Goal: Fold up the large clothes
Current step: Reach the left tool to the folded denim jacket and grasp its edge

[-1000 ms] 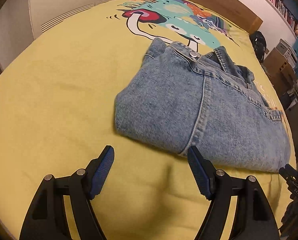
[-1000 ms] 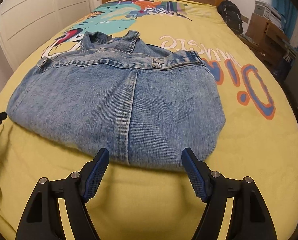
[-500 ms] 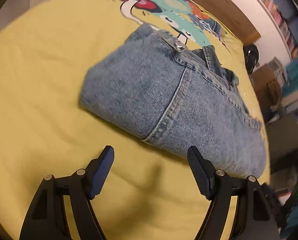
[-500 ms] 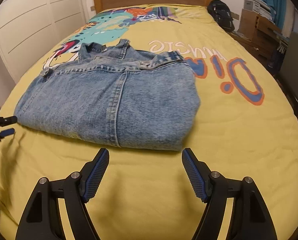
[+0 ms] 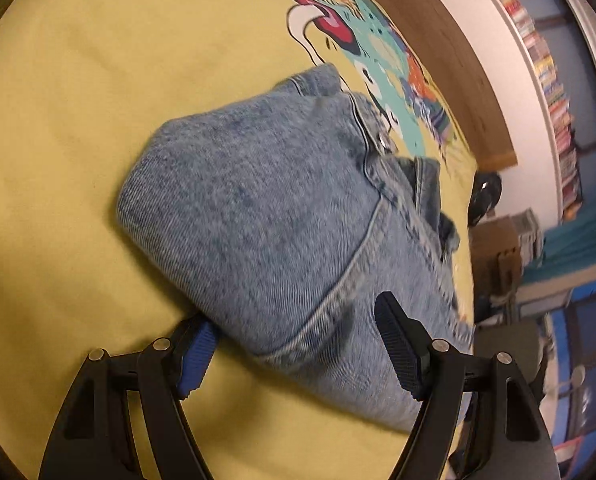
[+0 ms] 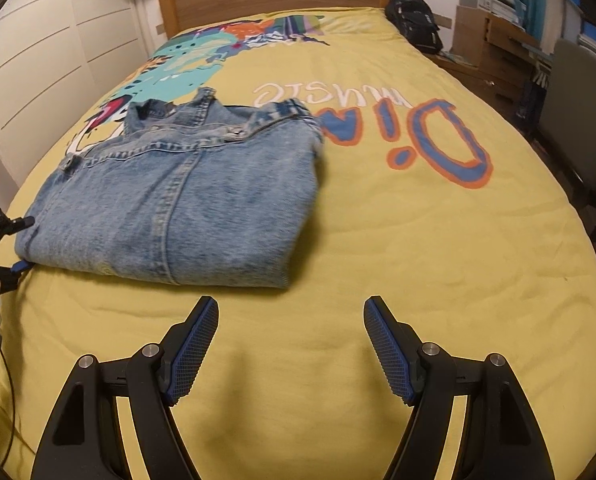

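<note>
Straddling the folded denim jacket [image 5: 282, 216] at its near edge, the left gripper [image 5: 298, 344] is gaping unclamped; the right gripper [image 6: 291, 344] is hanging spread, farther back.

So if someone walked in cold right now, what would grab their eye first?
The folded denim jacket, lying on the left half of the bright yellow bedspread, stands out at once. Next, the big orange-and-blue lettering printed to its right. The left gripper straddles the jacket's near corner with jaws open, while the right gripper hangs open, short of it.
</note>
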Action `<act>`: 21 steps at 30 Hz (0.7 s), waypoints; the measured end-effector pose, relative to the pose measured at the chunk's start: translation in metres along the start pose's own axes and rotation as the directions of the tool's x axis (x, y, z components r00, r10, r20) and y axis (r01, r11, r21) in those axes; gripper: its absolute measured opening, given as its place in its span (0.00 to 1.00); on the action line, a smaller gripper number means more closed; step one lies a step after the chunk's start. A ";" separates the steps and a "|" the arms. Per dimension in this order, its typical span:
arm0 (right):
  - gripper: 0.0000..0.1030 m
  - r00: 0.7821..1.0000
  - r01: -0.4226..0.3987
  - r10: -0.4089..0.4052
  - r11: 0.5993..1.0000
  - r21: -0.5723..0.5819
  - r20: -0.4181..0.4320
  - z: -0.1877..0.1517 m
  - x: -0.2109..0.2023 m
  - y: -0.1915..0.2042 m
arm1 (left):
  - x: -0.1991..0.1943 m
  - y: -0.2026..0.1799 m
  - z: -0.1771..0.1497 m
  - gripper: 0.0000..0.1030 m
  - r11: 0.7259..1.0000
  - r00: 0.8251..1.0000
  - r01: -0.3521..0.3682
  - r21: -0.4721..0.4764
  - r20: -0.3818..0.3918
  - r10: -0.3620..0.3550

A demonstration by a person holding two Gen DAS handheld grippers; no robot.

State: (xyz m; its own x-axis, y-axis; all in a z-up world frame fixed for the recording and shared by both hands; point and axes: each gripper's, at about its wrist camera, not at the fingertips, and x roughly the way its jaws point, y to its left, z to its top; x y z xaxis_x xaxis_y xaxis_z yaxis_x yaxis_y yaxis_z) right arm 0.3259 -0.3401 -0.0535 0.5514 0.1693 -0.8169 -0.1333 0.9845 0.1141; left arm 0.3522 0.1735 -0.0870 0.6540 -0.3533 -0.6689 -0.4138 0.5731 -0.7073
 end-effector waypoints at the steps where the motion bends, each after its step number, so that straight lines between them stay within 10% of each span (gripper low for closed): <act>1: 0.74 1.000 0.001 -0.001 1.000 0.005 -0.003 -0.001 0.001 -0.003 | 0.000 0.002 0.002 0.68 1.000 1.000 0.008 -0.012 0.009 -0.008; 21: 0.74 1.000 -0.001 0.002 0.999 0.034 -0.031 -0.009 0.016 -0.018 | -0.009 0.027 0.004 0.67 0.981 0.989 0.111 -0.161 0.110 -0.094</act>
State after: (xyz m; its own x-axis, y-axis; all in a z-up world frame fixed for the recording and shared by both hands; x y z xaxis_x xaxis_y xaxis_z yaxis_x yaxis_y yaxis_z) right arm 0.3302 -0.3558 -0.0738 0.5253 0.1694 -0.8339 -0.1055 0.9854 0.1337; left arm 0.3375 0.1949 -0.0990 0.7556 -0.3224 -0.5702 -0.4350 0.4040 -0.8047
